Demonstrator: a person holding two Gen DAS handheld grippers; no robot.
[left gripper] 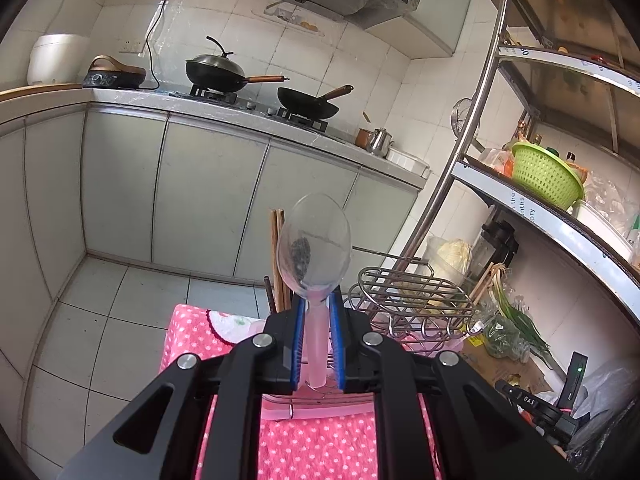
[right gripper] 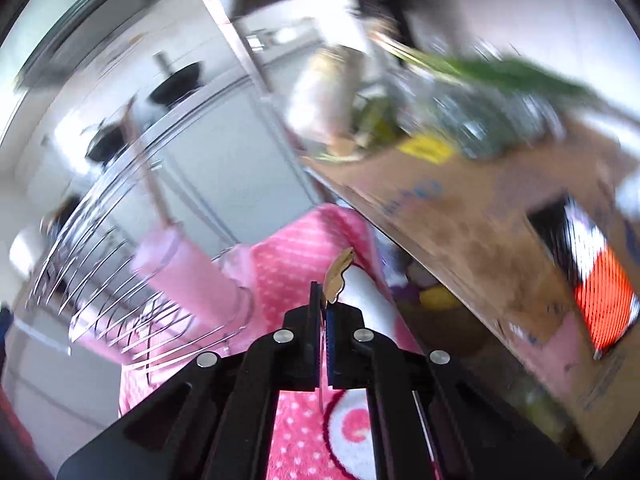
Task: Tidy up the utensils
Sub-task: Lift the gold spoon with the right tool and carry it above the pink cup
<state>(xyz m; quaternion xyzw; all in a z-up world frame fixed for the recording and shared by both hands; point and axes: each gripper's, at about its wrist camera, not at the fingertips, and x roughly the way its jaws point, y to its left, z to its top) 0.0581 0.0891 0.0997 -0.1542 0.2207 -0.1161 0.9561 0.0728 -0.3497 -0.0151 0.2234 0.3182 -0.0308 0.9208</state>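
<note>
1. Between the blue pads of the left claw (left gripper: 317, 344), a translucent plastic spoon (left gripper: 315, 248) is clamped by its handle; the bowl stands upright above the fingertips.
2. Right claw (right gripper: 323, 308): jaws clenched, pads almost meeting on a thin, gold-coloured utensil (right gripper: 338, 276) whose end projects just past the fingertips. Its type cannot be told; the right wrist view is blurred.
3. Just beyond the left claw, wooden chopsticks (left gripper: 277, 256) stand upright to the left of the spoon, and a wire rack (left gripper: 412, 300) sits to the right.
4. Both claws are above a surface covered by a pink, white-dotted cloth (left gripper: 320, 448). The wire rack and a pink tray beneath it rest on this cloth.
5. Right of the surface: a cardboard box (right gripper: 480, 216) with greens (left gripper: 520, 320) on top, and a metal shelf unit carrying a green basket (left gripper: 544, 176).
6. Across the tiled floor (left gripper: 120, 320), grey cabinets support a counter with two woks (left gripper: 308, 102) on a stove, a kettle, a rice cooker (left gripper: 56, 58), and a range hood above.
</note>
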